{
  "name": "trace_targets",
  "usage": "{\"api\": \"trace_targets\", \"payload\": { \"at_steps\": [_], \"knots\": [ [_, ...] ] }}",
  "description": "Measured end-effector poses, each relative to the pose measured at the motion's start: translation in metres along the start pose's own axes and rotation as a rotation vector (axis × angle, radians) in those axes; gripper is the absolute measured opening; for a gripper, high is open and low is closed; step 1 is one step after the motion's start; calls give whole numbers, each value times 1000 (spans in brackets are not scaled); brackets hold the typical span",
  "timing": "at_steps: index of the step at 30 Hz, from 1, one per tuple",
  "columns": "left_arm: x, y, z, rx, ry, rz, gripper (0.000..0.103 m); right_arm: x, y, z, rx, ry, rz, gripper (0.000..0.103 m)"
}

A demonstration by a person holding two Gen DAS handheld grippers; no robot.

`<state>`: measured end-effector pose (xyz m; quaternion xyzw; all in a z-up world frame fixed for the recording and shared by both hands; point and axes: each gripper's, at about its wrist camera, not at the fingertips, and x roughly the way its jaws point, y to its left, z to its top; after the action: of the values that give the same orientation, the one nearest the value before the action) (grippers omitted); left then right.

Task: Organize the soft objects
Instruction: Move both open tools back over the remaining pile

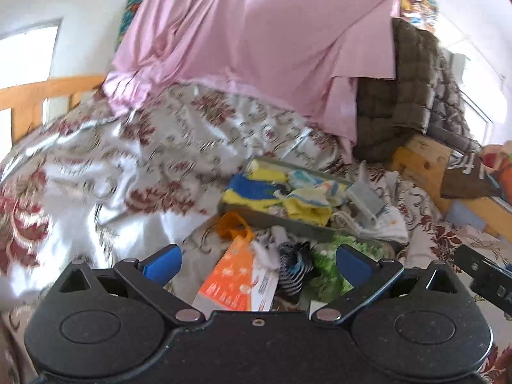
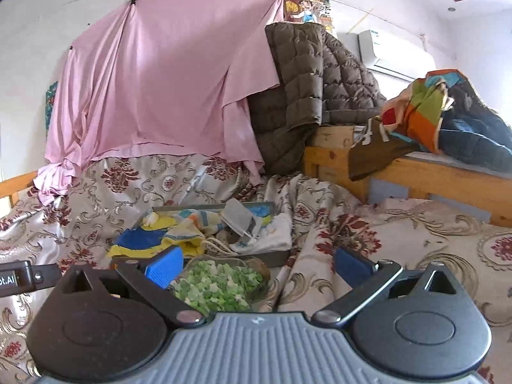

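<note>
In the left wrist view, the left gripper (image 1: 257, 264) was held released, its 2 blue pads (image 1: 163, 264) spread wide above a floral bedspread (image 1: 96, 166). Between them, an orange paper bag (image 1: 235, 275), a striped sock (image 1: 292, 270) and a green patterned cloth (image 1: 323, 264) were seen lying. Just beyond, a grey tray (image 1: 278, 220) was filled with yellow and blue cloths (image 1: 252, 190).

In the right wrist view, the right gripper (image 2: 257, 264) was likewise held released, nothing grasped. The green patterned cloth (image 2: 217, 283) lay between its fingers, just in front of the grey tray (image 2: 275, 256). A pink sheet (image 2: 160, 80) was hung behind.
</note>
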<state>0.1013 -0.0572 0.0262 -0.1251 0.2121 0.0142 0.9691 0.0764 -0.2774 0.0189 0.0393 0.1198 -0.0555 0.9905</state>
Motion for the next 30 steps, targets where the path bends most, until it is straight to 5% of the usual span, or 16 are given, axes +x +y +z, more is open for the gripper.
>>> {"api": "trace_targets", "payload": {
  "at_steps": [13,30],
  "knots": [
    [-20,20,-17,24,-10,87,102,-9,3,-12,15,48,8,103],
    [-13,77,-13,69,40,218,102,-3,56,-30,-142,206,254,103]
  ]
}}
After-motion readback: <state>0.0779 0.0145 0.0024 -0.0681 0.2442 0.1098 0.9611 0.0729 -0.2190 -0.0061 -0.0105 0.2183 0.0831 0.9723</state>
